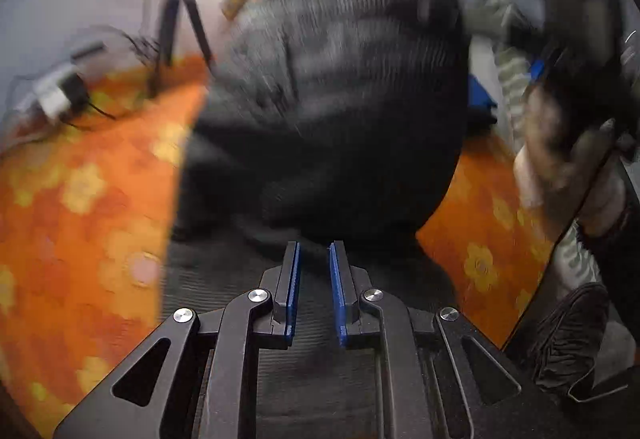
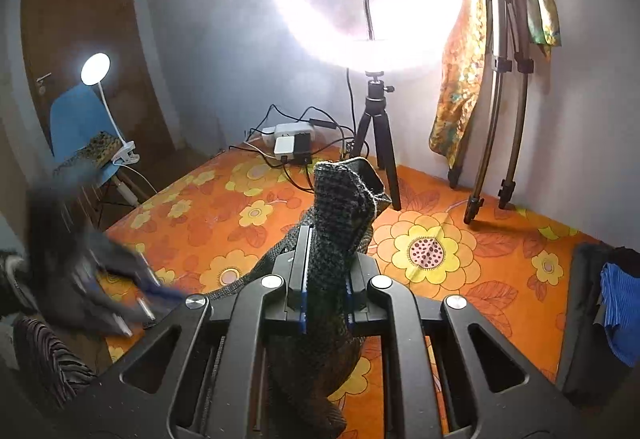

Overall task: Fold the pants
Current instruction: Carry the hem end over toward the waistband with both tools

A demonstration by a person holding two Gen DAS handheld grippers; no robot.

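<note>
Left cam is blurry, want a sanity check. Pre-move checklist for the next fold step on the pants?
1. Right gripper clamped on the pants: ok, cloth sits between the closed fingers.
2. Left gripper holding cloth: not ok, jaws apart with nothing pinched.
3. Pants under the left gripper: ok, dark fabric lies right ahead of it.
4. Left view sharp enough to choose a grasp point: not ok, motion blur.
5. Bedsheet free ahead: cannot tell; power strip and tripod stand at the far edge.
</note>
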